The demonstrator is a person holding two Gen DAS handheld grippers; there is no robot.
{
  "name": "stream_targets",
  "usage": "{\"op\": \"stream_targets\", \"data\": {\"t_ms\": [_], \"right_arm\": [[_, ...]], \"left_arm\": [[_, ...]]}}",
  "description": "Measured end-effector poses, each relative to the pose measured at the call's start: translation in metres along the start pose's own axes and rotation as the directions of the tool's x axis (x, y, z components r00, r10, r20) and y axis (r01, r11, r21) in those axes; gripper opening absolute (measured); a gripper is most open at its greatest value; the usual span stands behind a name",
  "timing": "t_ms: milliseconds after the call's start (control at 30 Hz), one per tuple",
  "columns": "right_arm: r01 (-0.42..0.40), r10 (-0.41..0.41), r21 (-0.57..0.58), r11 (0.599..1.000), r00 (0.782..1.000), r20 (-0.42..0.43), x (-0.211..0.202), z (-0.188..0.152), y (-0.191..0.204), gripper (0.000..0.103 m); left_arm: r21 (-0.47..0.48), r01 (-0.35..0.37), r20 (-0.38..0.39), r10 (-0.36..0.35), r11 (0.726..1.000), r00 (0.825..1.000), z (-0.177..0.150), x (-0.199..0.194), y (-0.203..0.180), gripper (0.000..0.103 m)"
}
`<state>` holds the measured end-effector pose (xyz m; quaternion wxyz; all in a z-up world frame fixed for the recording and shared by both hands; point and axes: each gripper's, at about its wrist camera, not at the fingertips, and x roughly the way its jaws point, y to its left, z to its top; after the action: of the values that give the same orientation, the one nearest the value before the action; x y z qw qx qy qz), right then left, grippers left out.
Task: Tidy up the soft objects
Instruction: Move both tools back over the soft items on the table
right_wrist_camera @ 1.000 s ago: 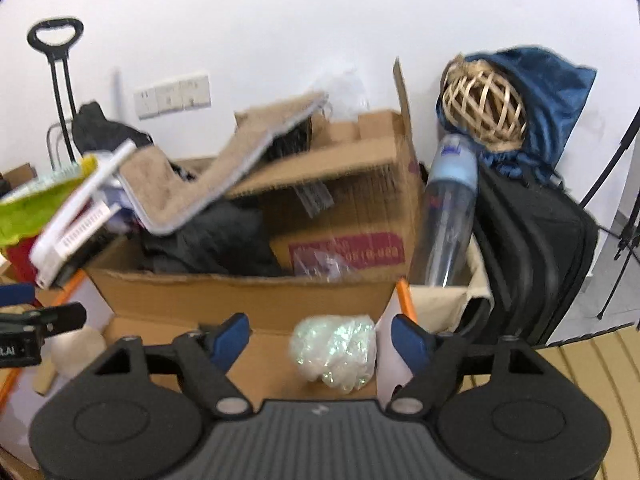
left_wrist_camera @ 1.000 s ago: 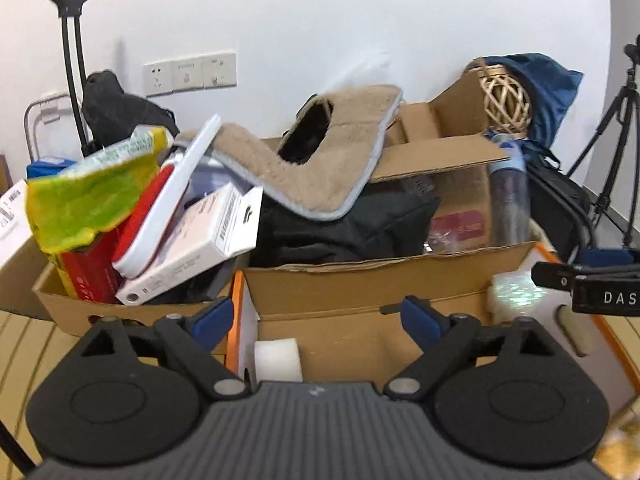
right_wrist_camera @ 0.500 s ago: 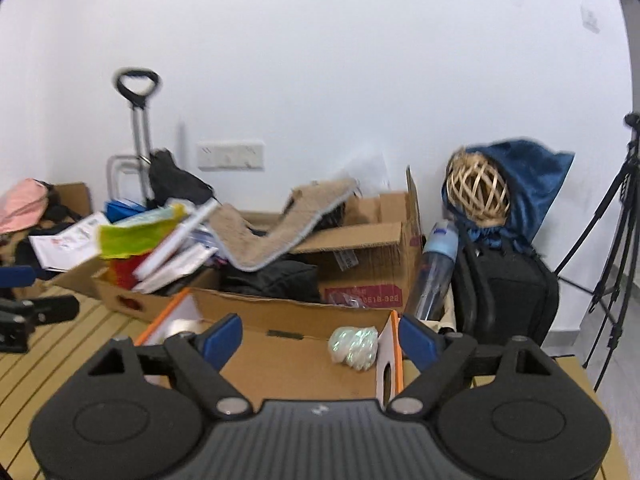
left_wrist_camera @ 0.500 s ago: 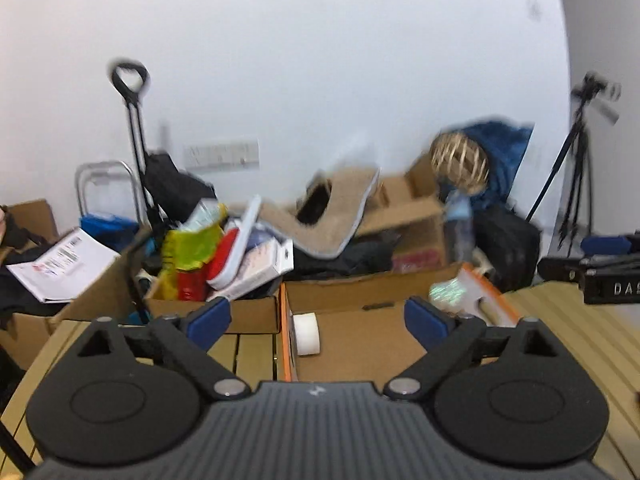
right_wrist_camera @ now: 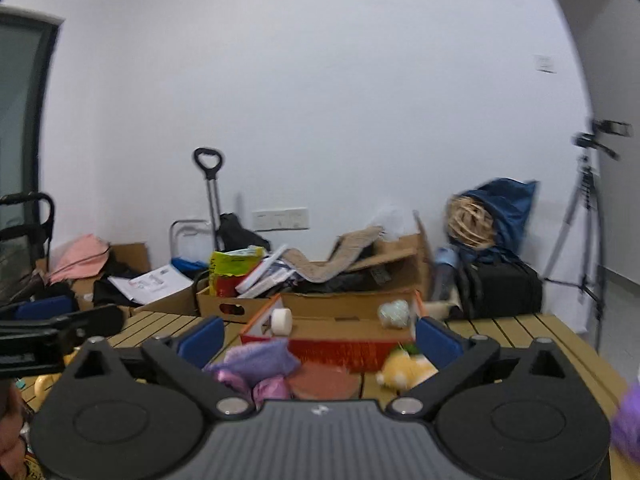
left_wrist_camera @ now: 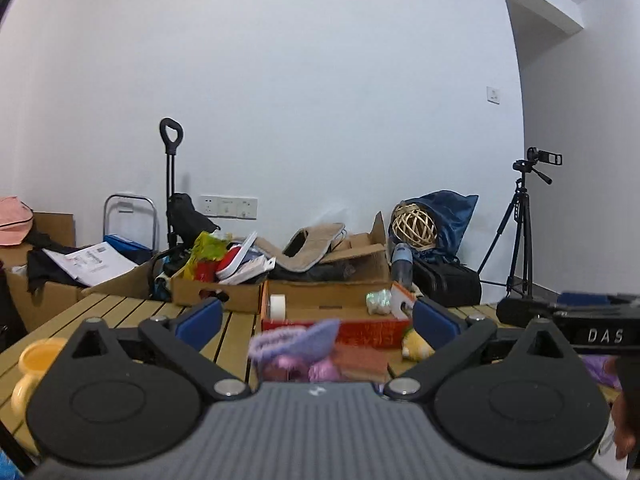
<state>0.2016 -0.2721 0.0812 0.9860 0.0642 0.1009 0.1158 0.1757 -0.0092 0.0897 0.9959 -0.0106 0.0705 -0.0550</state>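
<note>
- Left claw (left_wrist_camera: 316, 318): jaws opening, nothing between the pads.
- Right claw (right_wrist_camera: 320, 334): jaws opening, likewise empty.
- Purple knit piece (left_wrist_camera: 294, 340): on the slatted bench (left_wrist_camera: 120, 312), just ahead of both claws, slightly left of centre.
- Yellow plush toy (right_wrist_camera: 406, 370): beside the right claw's right finger.
- Orange-edged cardboard box (left_wrist_camera: 360, 330): beyond the soft things; tape roll (left_wrist_camera: 277, 306) inside.

Table (left_wrist_camera: 120, 312) left side free; soft toys (left_wrist_camera: 296, 344), red box (left_wrist_camera: 360, 330) block ctr.

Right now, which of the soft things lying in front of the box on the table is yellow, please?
The yellow plush toy, right of the purple knit and reddish-brown pad.
</note>
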Motion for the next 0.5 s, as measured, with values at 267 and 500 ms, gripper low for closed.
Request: {"op": "stream_targets", "data": {"t_ms": [267,500], "right_arm": [[0.085,-0.087,0.056,0.995,0.995,0.041,-0.066,-0.092,0.003,0.103],[0.090,-0.093,0.048,0.995,0.994,0.060,-0.066,-0.101,0.004,0.103]], "left_arm": [[0.084,-0.070,0.048,0.066,0.994,0.997,-0.081,-0.057,-0.009,0.103],[0.081,-0.088,0.072,0.083,0.993,0.994,-0.084,-0.059,-0.009,0.103]]}}
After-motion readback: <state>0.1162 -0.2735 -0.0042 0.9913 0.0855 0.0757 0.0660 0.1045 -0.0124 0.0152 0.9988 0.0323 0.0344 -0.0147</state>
